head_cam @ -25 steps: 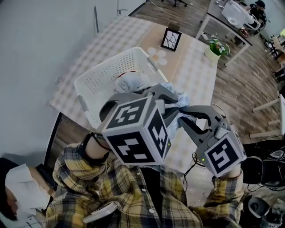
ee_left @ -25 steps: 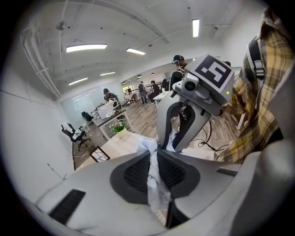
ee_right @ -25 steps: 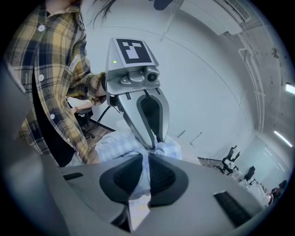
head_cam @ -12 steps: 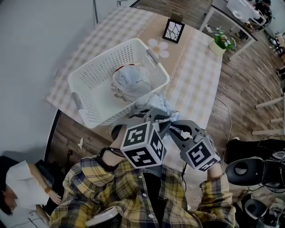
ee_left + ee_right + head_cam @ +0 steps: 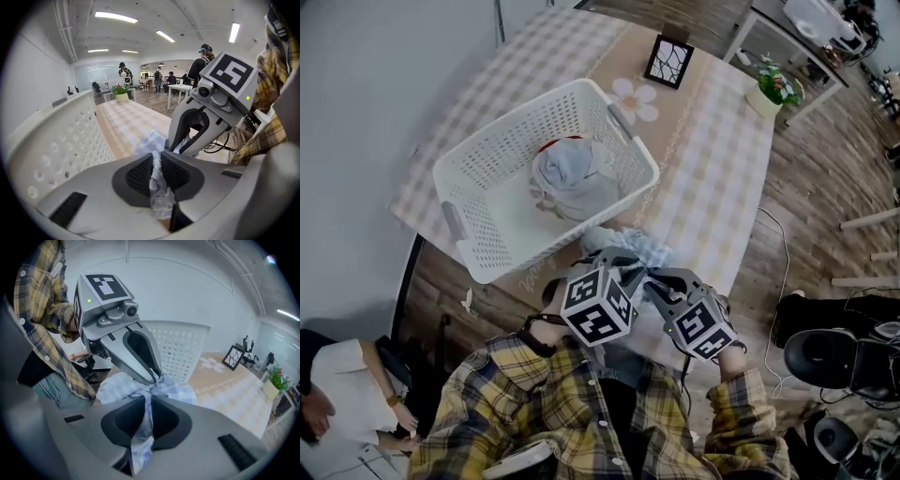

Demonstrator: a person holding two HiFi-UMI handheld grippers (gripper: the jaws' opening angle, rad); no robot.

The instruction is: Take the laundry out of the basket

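Observation:
A white perforated laundry basket (image 5: 483, 202) stands on the checked table, with a bundle of pale laundry (image 5: 572, 176) inside it. Just outside its near right corner, a light blue checked garment (image 5: 630, 246) lies bunched at the table's near edge. My left gripper (image 5: 623, 270) and right gripper (image 5: 654, 279) are side by side, both pinching this garment. In the left gripper view the cloth (image 5: 158, 185) runs between the pads of the left gripper (image 5: 157, 161), whose jaws have just been opening slightly. In the right gripper view the right gripper (image 5: 149, 408) clamps a twisted strip of the garment (image 5: 117, 387).
A framed picture (image 5: 667, 62) and flower-shaped coasters (image 5: 635, 98) sit at the table's far end, and a potted plant (image 5: 773, 92) is beyond it. A black chair (image 5: 820, 361) stands on the wooden floor at right. A seated person (image 5: 337, 398) is at lower left.
Both grippers have come down together with the blue garment, from above the basket's near corner to the table's near edge beside the basket.

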